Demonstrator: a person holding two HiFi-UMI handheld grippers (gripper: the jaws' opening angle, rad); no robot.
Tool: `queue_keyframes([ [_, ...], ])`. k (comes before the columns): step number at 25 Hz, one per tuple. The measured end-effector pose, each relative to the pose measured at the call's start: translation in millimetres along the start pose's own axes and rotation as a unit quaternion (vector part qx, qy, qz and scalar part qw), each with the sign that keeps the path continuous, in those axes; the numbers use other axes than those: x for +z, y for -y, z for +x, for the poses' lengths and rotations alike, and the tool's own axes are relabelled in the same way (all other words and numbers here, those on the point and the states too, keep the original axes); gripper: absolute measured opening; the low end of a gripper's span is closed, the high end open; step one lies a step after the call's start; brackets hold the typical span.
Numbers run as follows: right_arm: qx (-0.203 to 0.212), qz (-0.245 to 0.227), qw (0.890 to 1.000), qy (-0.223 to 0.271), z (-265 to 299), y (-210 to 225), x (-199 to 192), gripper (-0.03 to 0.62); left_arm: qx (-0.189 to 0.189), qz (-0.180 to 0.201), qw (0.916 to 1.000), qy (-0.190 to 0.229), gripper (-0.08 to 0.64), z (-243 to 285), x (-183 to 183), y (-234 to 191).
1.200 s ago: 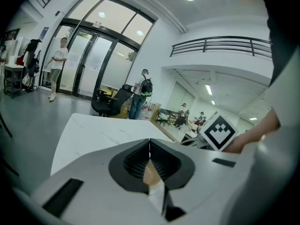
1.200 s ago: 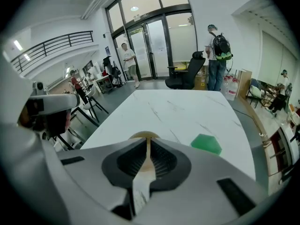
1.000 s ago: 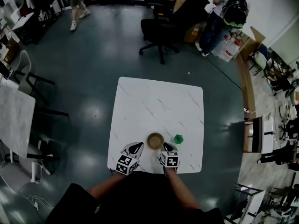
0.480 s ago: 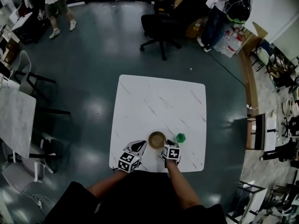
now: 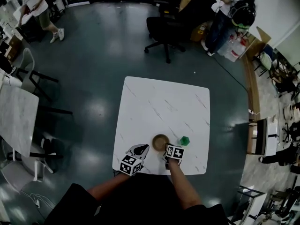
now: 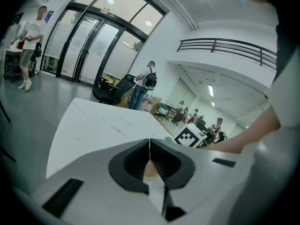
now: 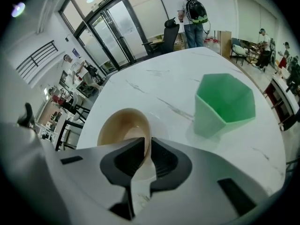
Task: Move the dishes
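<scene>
1. The white counter (image 5: 164,102) stood on a dark floor, with a black chair (image 5: 171,25) well beyond its far edge.
2. The left tool (image 5: 142,148) hung over the counter's near edge. It was left of the bowl (image 5: 160,141) and apart from it. Its jaws were pressed together with nothing gripped between them.
3. The right tool (image 7: 147,142) pointed steeply down at the bowl's near right side. Its jaws stood narrow, pinching the bowl's rim, one inside the wall and one outside.
4. The bowl, tan and empty, was near the counter's front edge between the two tools, its mouth facing up. Whether its base rested fully on the counter I could not tell.
5. The green cup (image 5: 184,140), faceted and empty, stood upright just right of the bowl, not touching it.
</scene>
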State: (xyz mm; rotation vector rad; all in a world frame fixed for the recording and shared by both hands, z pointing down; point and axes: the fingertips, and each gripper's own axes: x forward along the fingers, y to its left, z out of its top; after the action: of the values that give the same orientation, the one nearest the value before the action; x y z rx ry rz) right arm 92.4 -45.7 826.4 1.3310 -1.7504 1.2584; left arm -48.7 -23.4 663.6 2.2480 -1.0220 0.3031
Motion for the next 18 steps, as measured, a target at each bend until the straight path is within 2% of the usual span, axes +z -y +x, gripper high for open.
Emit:
queue_keyframes([
  [6, -0.003, 0.000, 1.000, 0.009, -6.6, -15.6, -0.7, 0.032, -0.011, 0.014, 0.9996, 0.021, 0.018, -18.5, 3.8, -3.4],
  [9, -0.003, -0.001, 1.000, 0.017, -17.9, -25.3, -5.7, 0.031, -0.017, -0.013, 0.9994, 0.027, 0.018, -29.7, 2.1, -3.7],
  [12, 0.008, 0.020, 0.999, 0.032, -34.7, -36.4, -7.3, 0.031, -0.022, -0.046, 0.9979, 0.041, 0.018, -41.6, 8.5, -3.6],
  [18, 0.009, 0.032, 0.998, 0.061, -63.6, -44.4, -16.1, 0.031, -0.025, -0.030, 0.9990, 0.023, 0.018, -49.8, -9.2, -8.8],
])
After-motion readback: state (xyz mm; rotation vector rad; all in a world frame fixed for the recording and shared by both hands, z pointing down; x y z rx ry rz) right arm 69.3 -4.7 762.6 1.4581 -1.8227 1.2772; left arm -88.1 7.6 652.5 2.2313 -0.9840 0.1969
